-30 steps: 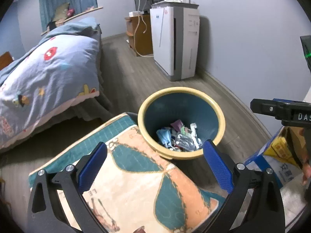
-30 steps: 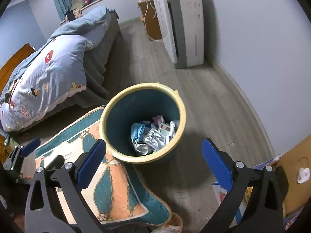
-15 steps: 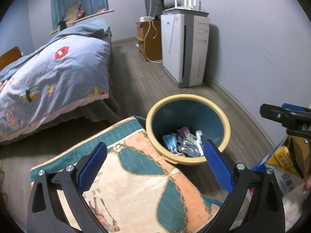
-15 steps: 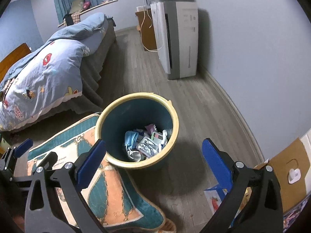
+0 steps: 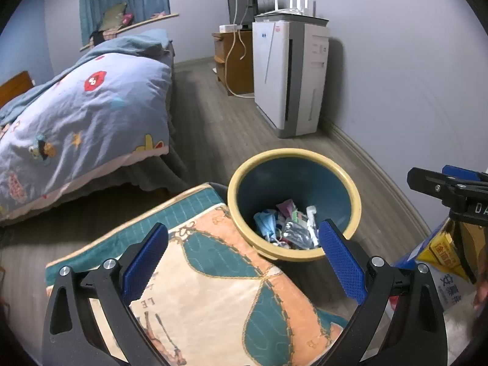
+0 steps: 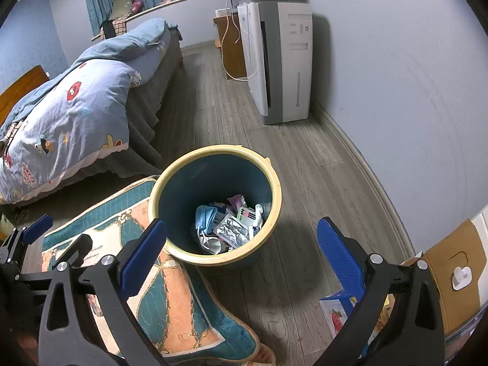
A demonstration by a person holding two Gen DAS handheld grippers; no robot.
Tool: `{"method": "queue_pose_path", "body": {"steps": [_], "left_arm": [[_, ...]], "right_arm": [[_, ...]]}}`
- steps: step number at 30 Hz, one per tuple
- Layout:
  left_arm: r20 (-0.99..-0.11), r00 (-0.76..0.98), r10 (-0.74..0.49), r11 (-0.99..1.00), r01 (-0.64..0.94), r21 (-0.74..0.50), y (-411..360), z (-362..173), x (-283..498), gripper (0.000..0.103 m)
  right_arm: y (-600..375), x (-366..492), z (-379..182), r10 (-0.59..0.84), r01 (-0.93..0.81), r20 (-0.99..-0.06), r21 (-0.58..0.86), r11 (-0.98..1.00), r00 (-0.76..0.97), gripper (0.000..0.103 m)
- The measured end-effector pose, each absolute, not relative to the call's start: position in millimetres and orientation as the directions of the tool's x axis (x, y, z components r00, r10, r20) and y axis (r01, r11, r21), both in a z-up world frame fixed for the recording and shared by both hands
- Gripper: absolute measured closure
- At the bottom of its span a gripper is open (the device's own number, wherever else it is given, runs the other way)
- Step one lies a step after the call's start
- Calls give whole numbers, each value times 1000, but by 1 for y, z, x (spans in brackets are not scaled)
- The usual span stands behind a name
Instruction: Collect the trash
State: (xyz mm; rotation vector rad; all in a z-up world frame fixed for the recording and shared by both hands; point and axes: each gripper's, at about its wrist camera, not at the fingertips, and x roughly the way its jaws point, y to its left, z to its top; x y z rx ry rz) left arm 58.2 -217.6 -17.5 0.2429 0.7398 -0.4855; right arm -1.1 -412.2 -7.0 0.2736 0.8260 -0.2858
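Bin [image 6: 215,210]: blue inside, yellow rim, upright on the wood floor, touching the edge of the cushion [image 6: 170,299]. Trash [image 6: 227,227] lies at the bottom, well below the rim: a blue mask [image 6: 206,218], a silver wrapper, small packets.

Left gripper [image 5: 244,256]: jaws spread wide, nothing between them; hangs above the cushion with the bin just ahead and to the right. Right gripper [image 6: 241,253]: jaws also spread wide, empty; near rim of the bin sits between its pads.

Judgement: no loose trash is visible on the floor in either view, so the step in hand looks like taking hold of the bin, or scanning for more litter.

If gripping the bin:
- pinch the rim wall, one pad inside, one outside;
- take opposite sides with both grippers so it lifts level;
- keep it upright, contents are light and loose;
- watch the cushion edge, it could drag.

Boxes [image 6: 338,311] by the wall at lower right: cannot tell whether trash. Bed [image 6: 73,116] and purifier [image 6: 279,61] stand well apart from the bin.
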Motion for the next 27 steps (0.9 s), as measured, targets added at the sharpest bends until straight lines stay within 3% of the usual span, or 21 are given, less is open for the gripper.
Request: {"method": "queue_pose_path", "body": {"steps": [27], "left_arm": [[-697,633,-337,862,505,41,-220,-18,57,5]], "right_arm": [[-414,0,-8,-141,352,-752,128,927,643,6]]}}
